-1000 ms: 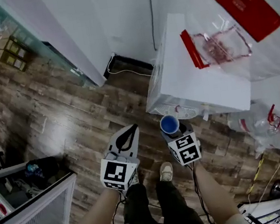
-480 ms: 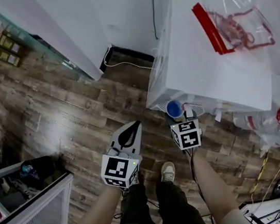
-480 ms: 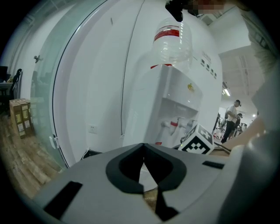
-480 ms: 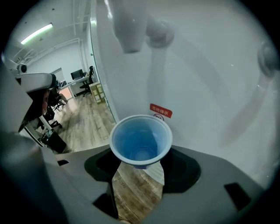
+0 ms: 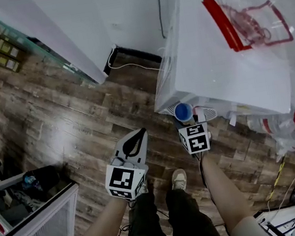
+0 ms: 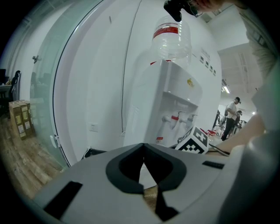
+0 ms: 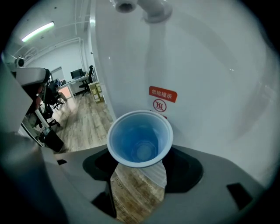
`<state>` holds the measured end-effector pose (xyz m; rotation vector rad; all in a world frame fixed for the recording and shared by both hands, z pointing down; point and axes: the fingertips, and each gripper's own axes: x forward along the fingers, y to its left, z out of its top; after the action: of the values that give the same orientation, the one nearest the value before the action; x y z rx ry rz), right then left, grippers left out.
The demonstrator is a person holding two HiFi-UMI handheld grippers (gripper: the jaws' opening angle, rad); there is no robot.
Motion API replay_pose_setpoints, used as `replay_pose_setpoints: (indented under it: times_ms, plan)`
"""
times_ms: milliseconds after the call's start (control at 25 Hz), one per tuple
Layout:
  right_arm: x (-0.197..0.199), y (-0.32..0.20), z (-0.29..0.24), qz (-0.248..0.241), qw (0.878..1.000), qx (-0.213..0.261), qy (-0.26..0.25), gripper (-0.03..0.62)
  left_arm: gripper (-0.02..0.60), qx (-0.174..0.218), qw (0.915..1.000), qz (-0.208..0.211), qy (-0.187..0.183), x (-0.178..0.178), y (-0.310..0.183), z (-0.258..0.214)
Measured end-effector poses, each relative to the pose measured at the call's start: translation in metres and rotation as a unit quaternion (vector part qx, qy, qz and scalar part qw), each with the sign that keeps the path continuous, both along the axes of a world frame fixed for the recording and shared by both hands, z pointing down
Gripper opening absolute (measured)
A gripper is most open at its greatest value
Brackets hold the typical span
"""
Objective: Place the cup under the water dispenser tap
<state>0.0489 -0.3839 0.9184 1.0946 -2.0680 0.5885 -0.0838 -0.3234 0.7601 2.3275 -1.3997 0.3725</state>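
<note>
A blue cup (image 7: pixel 139 140) stands upright between the jaws of my right gripper (image 7: pixel 140 155); the jaws are opening, with the pads still against the cup's sides. It hangs above the wood floor, just in front of the white water dispenser (image 5: pixel 210 61), and a white tap (image 7: pixel 151 8) is overhead. From above, the cup (image 5: pixel 183 111) shows at the dispenser's front edge, right gripper (image 5: pixel 187 119) behind it. My left gripper (image 5: pixel 137 135) is shut and empty, left of the dispenser. In the left gripper view, the left gripper (image 6: pixel 143 146) points toward the dispenser (image 6: pixel 175 100) and its taps (image 6: pixel 175 118).
A large water bottle (image 6: pixel 172 39) with a red label sits on top of the dispenser. A glass-fronted cabinet (image 5: pixel 30 214) stands at lower left, cardboard boxes (image 5: pixel 0 51) far left. A black cable (image 5: pixel 133 62) runs along the wall. Plastic bags (image 5: pixel 281 127) lie right of the dispenser.
My right gripper has carried the cup forward to the dispenser's front edge. The left gripper has kept its place in the picture.
</note>
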Motion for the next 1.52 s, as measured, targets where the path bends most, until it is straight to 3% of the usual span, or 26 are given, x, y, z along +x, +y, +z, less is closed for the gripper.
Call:
replay_pose_setpoints:
  times_ms: [120,360,440,680,1000,1200,1520]
  plan:
    - [0.004,0.002,0.0,0.014,1.0,-0.006,-0.002,0.372,0.006,-0.004,1.0,0.002,0.0,0.0,0.003,-0.001]
    - [0.009,0.016,-0.016,0.029,0.999,-0.029,-0.003,0.385,0.006,-0.009,0.9999,0.005,-0.002,-0.002,0.009,-0.017]
    - [0.012,0.024,-0.029,0.025,0.999,-0.03,0.011,0.286,0.006,-0.01,0.9999,0.008,-0.002,-0.001,0.012,-0.028]
    - [0.017,0.048,-0.086,0.009,1.0,-0.015,0.013,0.154,0.006,-0.003,1.0,0.009,0.0,-0.003,0.021,-0.071]
    - [0.027,0.084,-0.205,0.001,1.0,0.014,-0.009,0.072,0.006,0.021,0.9996,0.015,-0.013,-0.002,0.041,-0.159]
    - [0.026,0.091,-0.297,-0.008,0.997,0.079,-0.011,0.038,0.006,0.037,0.9991,0.018,-0.01,0.003,0.054,-0.22]
    - [0.023,0.106,-0.447,-0.011,0.986,0.154,-0.06,0.025,0.006,0.079,0.9961,0.028,-0.027,0.01,0.077,-0.323]
